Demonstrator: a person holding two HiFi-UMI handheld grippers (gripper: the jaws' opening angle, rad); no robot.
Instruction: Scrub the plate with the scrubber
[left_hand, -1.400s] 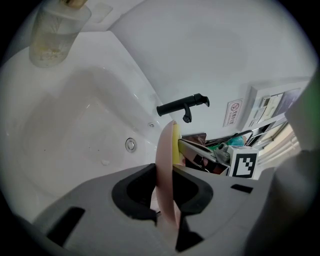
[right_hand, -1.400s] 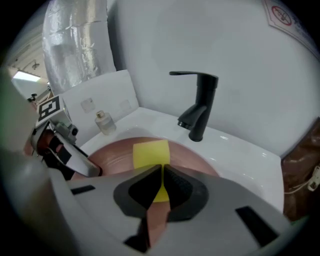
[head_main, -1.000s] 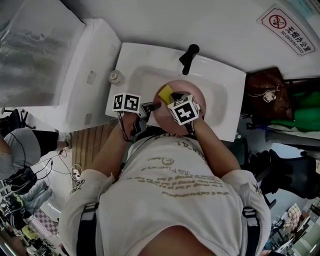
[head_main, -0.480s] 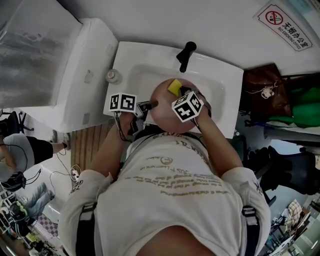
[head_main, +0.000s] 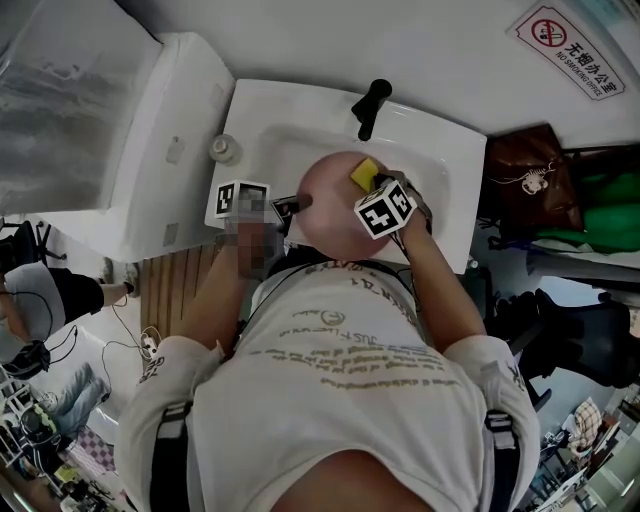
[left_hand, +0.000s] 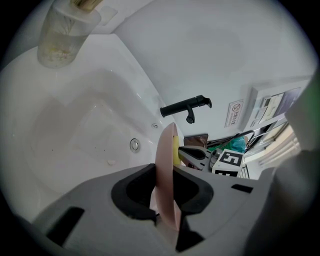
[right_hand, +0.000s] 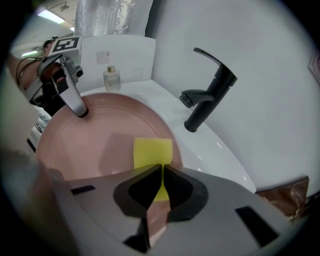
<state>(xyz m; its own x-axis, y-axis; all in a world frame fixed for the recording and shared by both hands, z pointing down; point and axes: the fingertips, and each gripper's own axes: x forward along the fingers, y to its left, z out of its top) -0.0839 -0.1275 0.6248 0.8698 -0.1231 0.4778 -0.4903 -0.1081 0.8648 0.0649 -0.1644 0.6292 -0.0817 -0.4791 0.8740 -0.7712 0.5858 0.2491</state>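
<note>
- Your left gripper (left_hand: 167, 192) has the rim of the pink plate (left_hand: 165, 150) between its fingers. The pads sit on either face of the rim, and the jaws are opening slightly.
- From those fingers the plate stands on edge and runs straight ahead, over the basin of the white sink (left_hand: 75, 125).
- Your right gripper (right_hand: 162, 182) has its fingers pinched almost together on the yellow scrubber (right_hand: 152, 152), which sticks out past the fingertips.
- Just ahead of your right fingers the scrubber lies flat against the plate's face, close to the rim on the faucet side.
- The black faucet (right_hand: 210, 90) stands beyond your right fingers and off to their right, clear of the plate.
- A small bottle (right_hand: 111, 77) sits on the sink ledge, past the plate's far rim as seen from your right fingers.
- Across the plate from your right fingers, at its far left rim, your left fingers hold the edge.
</note>
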